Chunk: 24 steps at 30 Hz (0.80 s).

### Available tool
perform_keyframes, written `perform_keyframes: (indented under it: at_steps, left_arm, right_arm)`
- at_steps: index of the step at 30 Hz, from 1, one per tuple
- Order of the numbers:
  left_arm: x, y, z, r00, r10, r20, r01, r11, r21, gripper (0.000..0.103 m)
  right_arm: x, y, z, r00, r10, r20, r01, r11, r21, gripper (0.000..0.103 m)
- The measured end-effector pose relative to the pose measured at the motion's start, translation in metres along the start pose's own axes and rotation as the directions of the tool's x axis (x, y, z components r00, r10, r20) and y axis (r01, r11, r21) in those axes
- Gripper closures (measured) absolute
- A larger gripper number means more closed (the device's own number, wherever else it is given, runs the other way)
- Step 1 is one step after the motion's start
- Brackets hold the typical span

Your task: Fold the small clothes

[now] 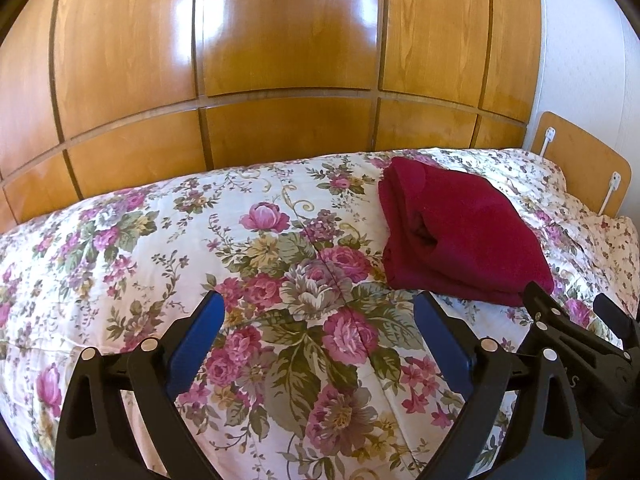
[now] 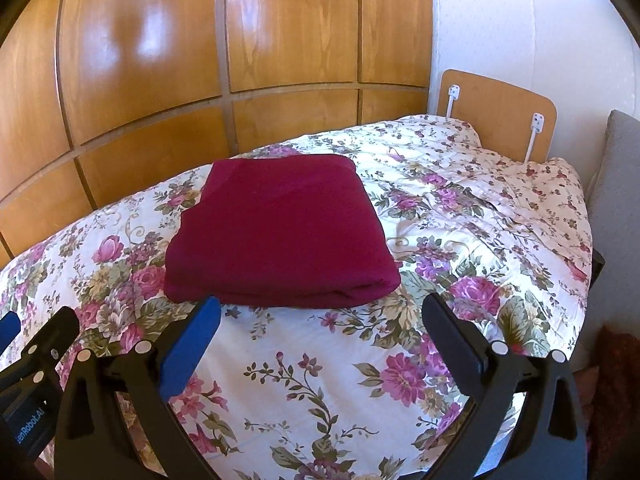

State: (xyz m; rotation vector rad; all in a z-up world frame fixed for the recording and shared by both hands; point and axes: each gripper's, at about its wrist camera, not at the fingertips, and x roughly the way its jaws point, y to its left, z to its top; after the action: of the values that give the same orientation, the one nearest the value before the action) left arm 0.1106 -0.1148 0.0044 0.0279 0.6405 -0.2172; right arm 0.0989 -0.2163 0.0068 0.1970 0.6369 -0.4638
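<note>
A dark red garment (image 2: pixel 280 236) lies folded into a thick rectangle on the floral bedspread (image 2: pixel 328 360). In the left wrist view the same garment (image 1: pixel 460 236) sits to the upper right. My left gripper (image 1: pixel 318 308) hovers open over bare bedspread, left of the garment, with nothing between its blue pads. My right gripper (image 2: pixel 322 312) is open too, just short of the garment's near edge and not touching it. In the left wrist view the right gripper's black fingers (image 1: pixel 538 300) show at the right edge.
Glossy wooden wardrobe doors (image 1: pixel 280 80) run along the far side of the bed. A wooden headboard (image 2: pixel 496 116) with white brackets stands at the right, against a white wall. A grey cushion (image 2: pixel 616 200) rises at the far right edge.
</note>
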Motion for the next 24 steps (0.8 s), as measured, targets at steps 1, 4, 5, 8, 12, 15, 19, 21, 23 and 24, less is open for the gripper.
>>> perform_keyframes:
  at_steps: [1,4,5,8,12,15,19,21,23,24]
  left_arm:
    - [-0.0001,0.0,0.0,1.0,-0.001,0.0,0.001,1.0,0.0,0.009]
    - [0.0006,0.0007,-0.0002,1.0,0.0,0.001,0.0,1.0,-0.001,0.009]
    - [0.0013,0.0008,-0.0005,1.0,0.002,0.0,-0.002,1.0,0.001,0.009]
    - [0.0026,0.002,-0.0011,1.0,0.003,-0.003,-0.003,1.0,-0.001,0.009]
    - [0.0028,0.0029,-0.0016,1.0,0.003,-0.006,-0.003,1.0,0.0,0.009]
    - [0.0024,0.0027,-0.0011,1.0,0.001,-0.002,-0.001,1.0,0.0,0.009]
    - [-0.0011,0.0,-0.0009,1.0,-0.009,0.007,0.009,1.0,0.007,0.009]
    - [-0.003,-0.0013,-0.0004,1.0,-0.012,0.009,0.012,1.0,0.006,0.009]
    - [-0.0054,-0.002,0.0,1.0,-0.012,0.017,0.012,1.0,0.006,0.009]
    - [-0.0068,-0.0025,0.0002,1.0,-0.011,0.024,0.011,1.0,0.009,0.009]
  right_arm:
    - [0.0013,0.0005,0.0008,1.0,0.003,-0.003,-0.003,1.0,-0.002,0.002]
    - [0.0031,0.0021,0.0008,1.0,0.012,-0.009,-0.012,1.0,-0.003,0.002]
    - [0.0036,0.0025,0.0006,1.0,0.015,-0.009,-0.015,1.0,-0.005,0.002]
    - [0.0044,0.0036,-0.0001,1.0,0.019,-0.01,-0.019,1.0,-0.006,0.002]
    - [0.0054,0.0037,-0.0001,1.0,0.023,-0.01,-0.023,1.0,-0.002,0.002]
    - [0.0051,0.0029,0.0001,1.0,0.022,-0.005,-0.022,1.0,0.001,0.002]
    - [0.0047,0.0009,0.0016,1.0,0.023,-0.001,-0.023,1.0,0.008,0.002]
    - [0.0045,0.0003,0.0015,1.0,0.022,0.001,-0.022,1.0,0.007,0.002]
    - [0.0042,0.0001,0.0011,1.0,0.022,0.001,-0.022,1.0,0.009,0.002]
    - [0.0042,-0.0003,0.0011,1.0,0.023,0.0,-0.023,1.0,0.011,0.002]
